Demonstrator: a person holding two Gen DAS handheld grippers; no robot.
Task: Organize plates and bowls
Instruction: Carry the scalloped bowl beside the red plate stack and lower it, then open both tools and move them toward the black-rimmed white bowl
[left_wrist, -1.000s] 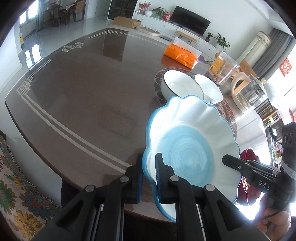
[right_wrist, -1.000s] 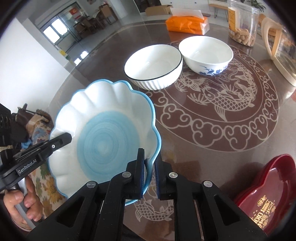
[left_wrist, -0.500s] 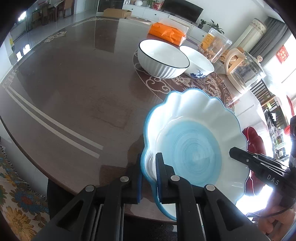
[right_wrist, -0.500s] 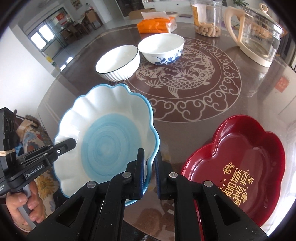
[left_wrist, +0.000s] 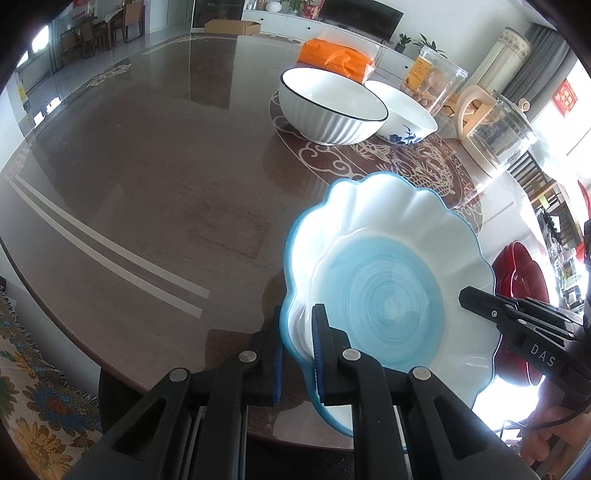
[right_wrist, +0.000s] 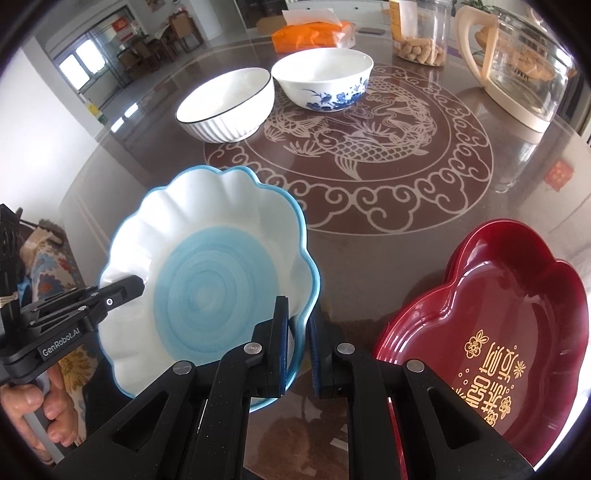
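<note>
A scalloped white plate with a blue centre and blue rim (left_wrist: 391, 291) (right_wrist: 207, 280) is held between both grippers at the near edge of the brown table. My left gripper (left_wrist: 297, 354) is shut on its left rim; in the right wrist view it shows as a black arm (right_wrist: 110, 295) at the plate's left side. My right gripper (right_wrist: 298, 347) is shut on the opposite rim and shows in the left wrist view (left_wrist: 476, 299). Whether the plate touches the table I cannot tell. A red flower-shaped plate (right_wrist: 509, 321) (left_wrist: 524, 273) lies to its right.
A white ribbed bowl with a black rim (left_wrist: 328, 107) (right_wrist: 229, 107) and a white bowl with blue flowers (left_wrist: 402, 114) (right_wrist: 325, 81) stand further back on the table (left_wrist: 140, 177). Behind them are an orange tissue pack (right_wrist: 310, 33), a snack jar (right_wrist: 421, 37) and a glass kettle (right_wrist: 524, 70).
Both grippers came down and towards the near table edge with the blue plate held between them; the bowls now look farther away. Most of this happened in the first half second.
</note>
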